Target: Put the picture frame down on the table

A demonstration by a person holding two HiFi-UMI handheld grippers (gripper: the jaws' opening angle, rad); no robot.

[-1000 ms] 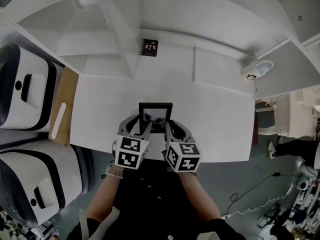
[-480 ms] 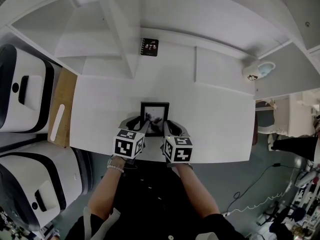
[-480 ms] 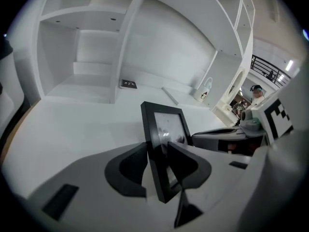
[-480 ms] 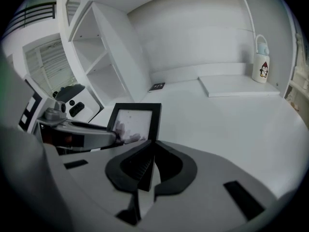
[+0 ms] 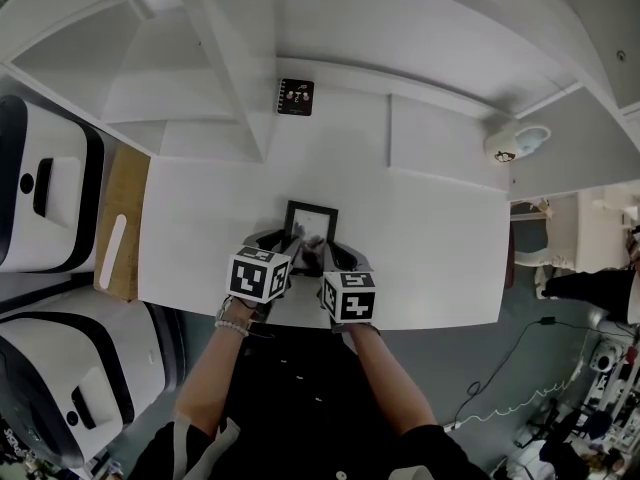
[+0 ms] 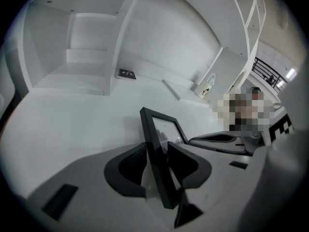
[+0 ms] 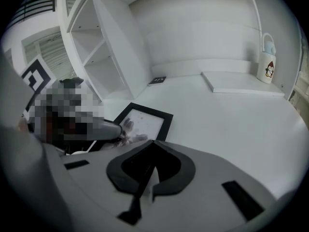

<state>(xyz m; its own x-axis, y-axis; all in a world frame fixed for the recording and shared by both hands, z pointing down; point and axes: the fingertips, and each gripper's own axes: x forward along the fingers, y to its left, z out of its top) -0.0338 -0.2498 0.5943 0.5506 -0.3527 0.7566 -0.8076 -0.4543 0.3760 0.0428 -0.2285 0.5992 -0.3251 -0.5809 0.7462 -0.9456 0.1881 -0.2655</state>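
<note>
Frame (image 5: 311, 222): it's gone away from the person, further in over the table (image 5: 430, 248). It now looks smaller and narrower, and is turned a touch clockwise.
Left gripper (image 5: 285, 252): pushed forward off the near edge, and its marker cube now sits over the tabletop.
Right gripper (image 5: 333, 258): forward as well, and drawn in closer to the left one.

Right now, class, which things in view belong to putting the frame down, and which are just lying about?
In the job: picture frame, left gripper and right gripper both clamped on it, table.
Lying about: small black card, penguin cup, wooden board.
</note>
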